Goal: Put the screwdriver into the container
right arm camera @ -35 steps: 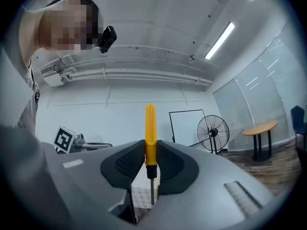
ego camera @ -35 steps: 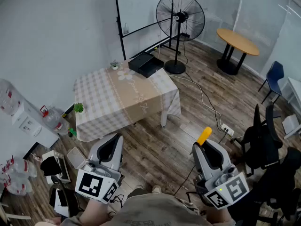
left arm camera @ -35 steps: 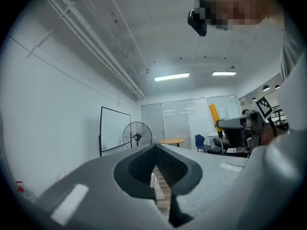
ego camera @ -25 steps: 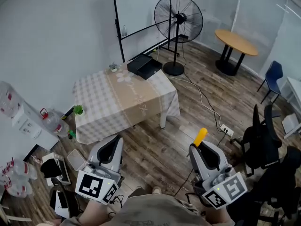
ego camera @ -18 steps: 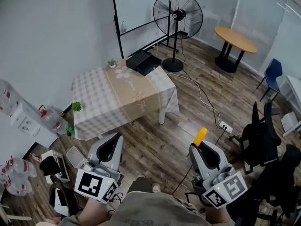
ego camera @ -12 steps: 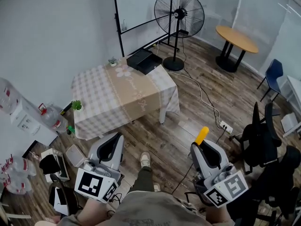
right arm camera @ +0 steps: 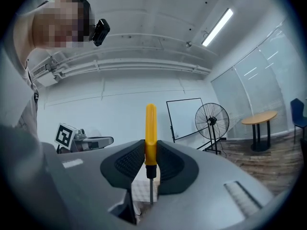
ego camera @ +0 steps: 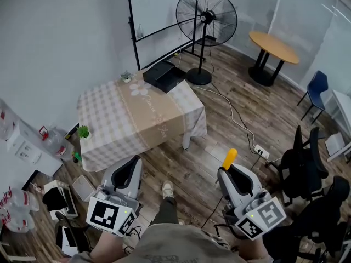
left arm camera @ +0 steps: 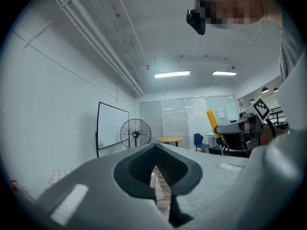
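Note:
The screwdriver (ego camera: 229, 159) has a yellow handle that sticks up out of my right gripper (ego camera: 228, 172), which is shut on it. In the right gripper view the screwdriver (right arm camera: 150, 128) stands upright between the pads, its metal shaft pointing down behind them. My left gripper (ego camera: 131, 167) is held low at the left; in its own view my left gripper (left arm camera: 154, 149) has its jaws together with nothing in them. A black open container (ego camera: 163, 75) sits on the far corner of a table with a checked cloth (ego camera: 104, 119), well ahead of both grippers.
A standing fan (ego camera: 206, 16) and a whiteboard frame (ego camera: 131, 26) are behind the table. A round wooden table (ego camera: 273, 45) and a blue chair (ego camera: 314, 91) are at the right, black office chairs (ego camera: 304, 163) nearer. A cable (ego camera: 230, 111) runs over the wooden floor. My shoe (ego camera: 168, 189) shows below.
The view has shifted and the table sits a little further left. A foot has stepped forward between the grippers. Both grippers keep their hold and pose.

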Tool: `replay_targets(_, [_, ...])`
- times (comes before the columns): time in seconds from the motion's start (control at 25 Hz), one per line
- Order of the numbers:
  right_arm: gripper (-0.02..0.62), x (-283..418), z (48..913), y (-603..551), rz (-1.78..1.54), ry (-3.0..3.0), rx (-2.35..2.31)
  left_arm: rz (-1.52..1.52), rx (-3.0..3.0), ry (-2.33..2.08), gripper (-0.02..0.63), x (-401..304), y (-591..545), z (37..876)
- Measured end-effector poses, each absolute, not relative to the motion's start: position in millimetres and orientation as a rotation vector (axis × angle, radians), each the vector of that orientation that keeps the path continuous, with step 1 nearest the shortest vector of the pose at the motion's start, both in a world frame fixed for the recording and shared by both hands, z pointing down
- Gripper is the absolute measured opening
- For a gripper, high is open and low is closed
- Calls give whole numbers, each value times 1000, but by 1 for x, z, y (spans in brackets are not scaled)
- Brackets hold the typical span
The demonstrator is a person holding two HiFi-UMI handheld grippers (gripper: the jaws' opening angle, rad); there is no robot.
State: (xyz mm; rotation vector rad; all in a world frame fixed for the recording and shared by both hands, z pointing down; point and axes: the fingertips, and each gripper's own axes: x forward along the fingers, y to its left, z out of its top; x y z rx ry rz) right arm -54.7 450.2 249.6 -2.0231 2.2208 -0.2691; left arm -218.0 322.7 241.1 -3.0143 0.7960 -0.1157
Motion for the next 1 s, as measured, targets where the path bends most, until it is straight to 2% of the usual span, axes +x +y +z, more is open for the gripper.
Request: replay_targets(1.0, [101, 24, 292, 188, -666, 2002, -1929, -193, -3093, 690, 0, -120, 77, 265])
